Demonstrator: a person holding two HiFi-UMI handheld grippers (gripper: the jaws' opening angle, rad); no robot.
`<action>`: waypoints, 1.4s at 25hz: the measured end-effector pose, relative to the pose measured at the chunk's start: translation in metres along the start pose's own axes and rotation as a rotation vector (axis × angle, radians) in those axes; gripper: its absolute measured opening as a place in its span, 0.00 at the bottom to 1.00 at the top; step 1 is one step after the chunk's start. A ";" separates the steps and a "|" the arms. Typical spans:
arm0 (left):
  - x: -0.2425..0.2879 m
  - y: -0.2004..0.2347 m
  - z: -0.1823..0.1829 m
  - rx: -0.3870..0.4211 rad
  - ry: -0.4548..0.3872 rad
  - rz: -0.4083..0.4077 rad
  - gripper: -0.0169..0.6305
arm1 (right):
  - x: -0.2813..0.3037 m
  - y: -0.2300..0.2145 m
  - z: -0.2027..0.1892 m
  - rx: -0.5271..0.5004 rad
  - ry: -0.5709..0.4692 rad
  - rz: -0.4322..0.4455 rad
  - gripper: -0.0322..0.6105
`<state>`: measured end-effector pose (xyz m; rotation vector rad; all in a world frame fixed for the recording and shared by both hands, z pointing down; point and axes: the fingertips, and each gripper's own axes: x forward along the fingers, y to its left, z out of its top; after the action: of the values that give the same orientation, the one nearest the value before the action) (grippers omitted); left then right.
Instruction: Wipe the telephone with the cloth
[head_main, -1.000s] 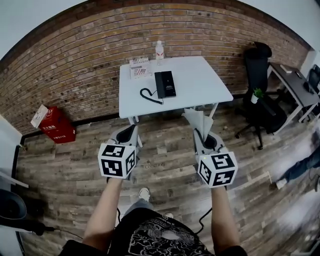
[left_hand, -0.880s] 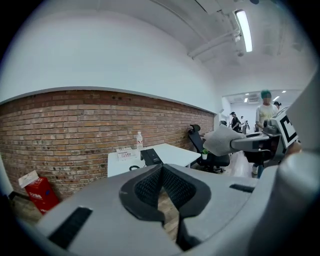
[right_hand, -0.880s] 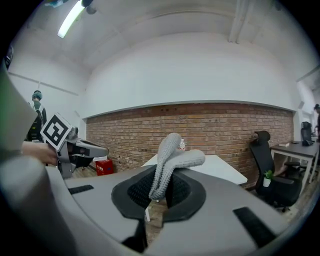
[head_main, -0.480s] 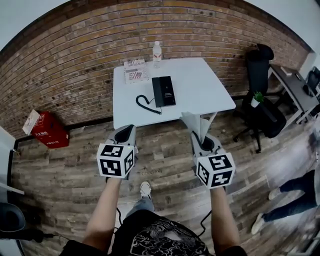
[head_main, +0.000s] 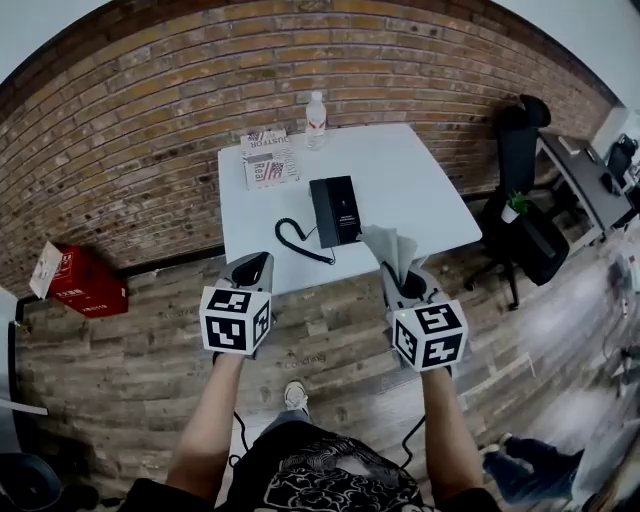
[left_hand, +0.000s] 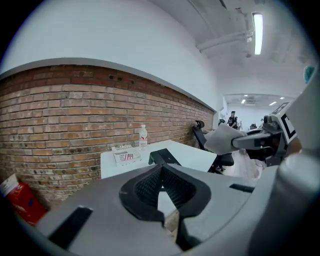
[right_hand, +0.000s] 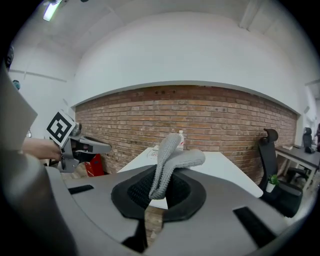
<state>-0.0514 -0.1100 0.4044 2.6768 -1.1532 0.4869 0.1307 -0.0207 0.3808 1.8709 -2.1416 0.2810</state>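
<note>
The right claw (head_main: 402, 283) pinches the cloth (head_main: 388, 248); the left claw (head_main: 250, 268) is clenched on nothing. The telephone (head_main: 336, 210) lies ahead of both, on the bench (head_main: 420, 180). A loose pinch could drop the floppy cloth.

The grey knitted cloth (right_hand: 170, 160) looks soft and ribbed. The black plastic telephone (head_main: 335, 210) has a slight gloss. The white counter (head_main: 420, 180) is smooth and matt. The brown plank floor (head_main: 130, 350) is wood with a visible grain, and the red brick wall (head_main: 150, 100) is rough.
</note>
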 end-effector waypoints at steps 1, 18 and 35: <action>0.007 0.007 0.000 -0.003 0.005 -0.005 0.04 | 0.010 -0.001 0.002 -0.001 0.005 -0.004 0.07; 0.082 0.073 -0.005 -0.040 0.058 -0.080 0.04 | 0.126 -0.007 0.021 -0.042 0.088 -0.004 0.07; 0.146 0.079 0.003 -0.133 0.063 0.125 0.04 | 0.243 -0.053 0.029 -0.155 0.098 0.267 0.07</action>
<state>-0.0142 -0.2629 0.4587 2.4709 -1.2919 0.4926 0.1517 -0.2645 0.4332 1.4583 -2.2734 0.2481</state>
